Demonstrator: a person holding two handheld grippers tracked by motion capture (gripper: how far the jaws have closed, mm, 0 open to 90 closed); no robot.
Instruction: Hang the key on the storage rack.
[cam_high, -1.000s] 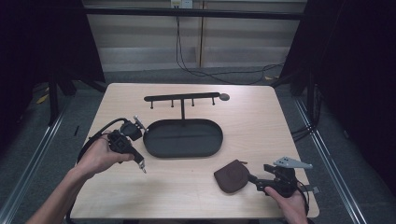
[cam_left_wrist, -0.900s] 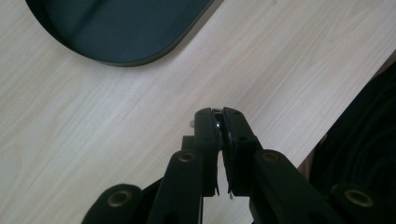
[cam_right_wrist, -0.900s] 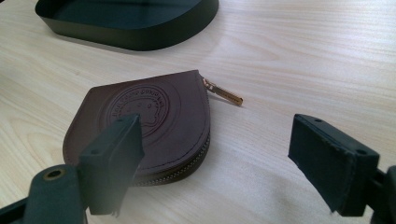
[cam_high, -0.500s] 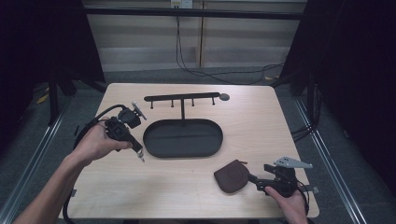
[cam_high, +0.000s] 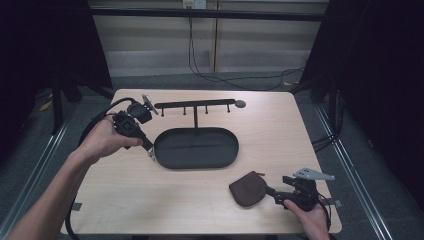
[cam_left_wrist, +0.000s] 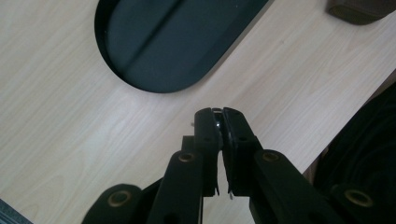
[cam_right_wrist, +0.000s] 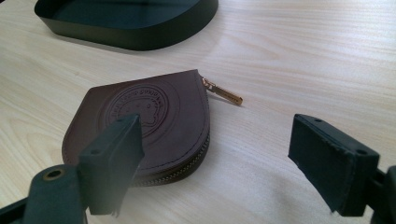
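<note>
Seen from above, the left gripper is held over the worktop just left of the black oval tray; the right gripper faces the brown leather pouch lying near the tray's right end. The left gripper view shows its jaws pinched on something small and shiny. In the right gripper view the jaws gape wide, empty, the pouch just ahead, this side of the tray.
</note>
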